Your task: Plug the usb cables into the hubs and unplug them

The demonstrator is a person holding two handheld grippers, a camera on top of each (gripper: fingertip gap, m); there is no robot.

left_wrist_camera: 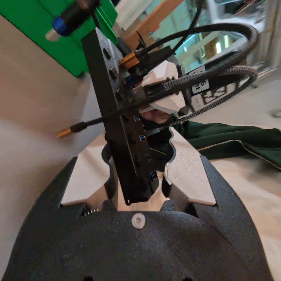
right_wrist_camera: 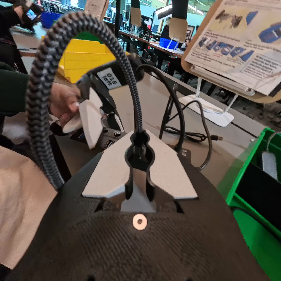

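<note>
Black multi-port USB hub (left_wrist_camera: 121,121), long bar, held in the left gripper (left_wrist_camera: 136,164); jaws part spread, hub's near end between them, left pad looks to touch the hub's back face, right pad stands just off the port side, so a loose cradle rather than a firm pinch (judgement). Hub's long axis runs away from the left gripper, up and slightly left in the left wrist view; blue-tongued ports (left_wrist_camera: 143,137) line the side facing right, toward the other arm. Gold-tipped plug (left_wrist_camera: 130,60) and more black cables sit at the hub's far upper end, seating blurred; a second gold tip (left_wrist_camera: 63,132) pokes out left of the hub, unplugged. Green bin (left_wrist_camera: 45,50) behind, upper left; tan table surface (left_wrist_camera: 30,91) beneath.

Right gripper (right_wrist_camera: 139,146) is pressed together on the black plug (right_wrist_camera: 139,149) of the grey braided cable (right_wrist_camera: 45,63); cable arcs up, over and back down at left of the right wrist view. Seen from the left wrist view, right gripper (left_wrist_camera: 158,92) comes in from the right, crosswise to the hub's long axis, plug tip at or touching the port row mid-bar; whether seated, can't tell. Coming move (judgement) turns on the plug travelling square to the port face, right arm driving, left only bracing. Further right: loose black cable (right_wrist_camera: 197,133), document stand (right_wrist_camera: 212,112), green bin (right_wrist_camera: 250,174).
</note>
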